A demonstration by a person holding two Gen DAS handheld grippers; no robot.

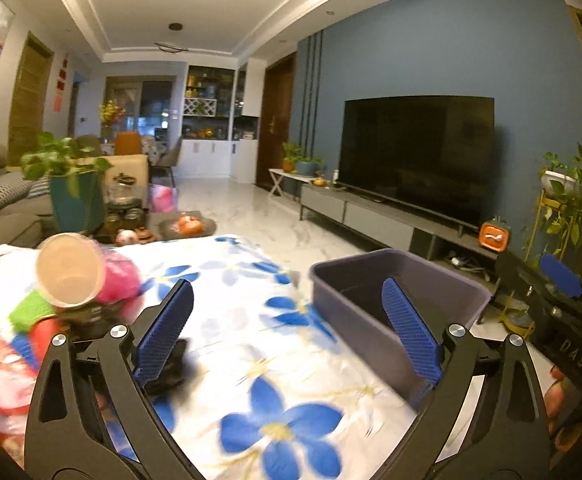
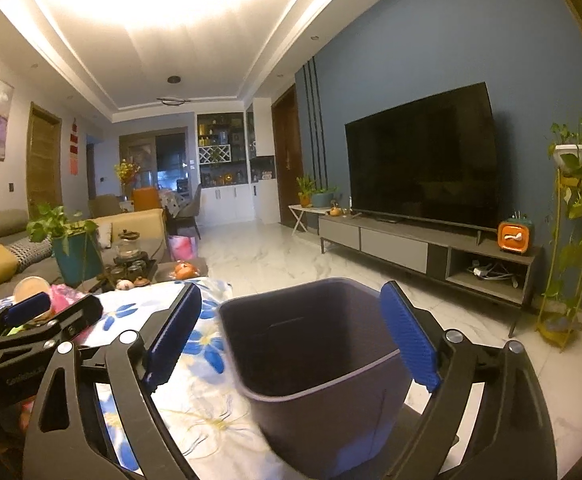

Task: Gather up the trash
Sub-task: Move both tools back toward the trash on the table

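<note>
Grey bin (image 2: 315, 360) between right gripper (image 2: 291, 340) pads, untouched | trash (image 1: 71, 280) left

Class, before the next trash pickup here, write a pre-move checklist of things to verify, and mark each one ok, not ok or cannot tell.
1. Left gripper open, nothing between its pads: ok.
2. Right gripper open, nothing gripped: ok.
3. Grey bin upright with its mouth clear: ok.
4. Bin has room: ok, no trash shows inside.
5. Trash pile with the clear cup in view on the floral cloth: ok, to the left gripper's left.
6. Which piece is easiest to grasp: cannot tell, the pile is blurred.
</note>
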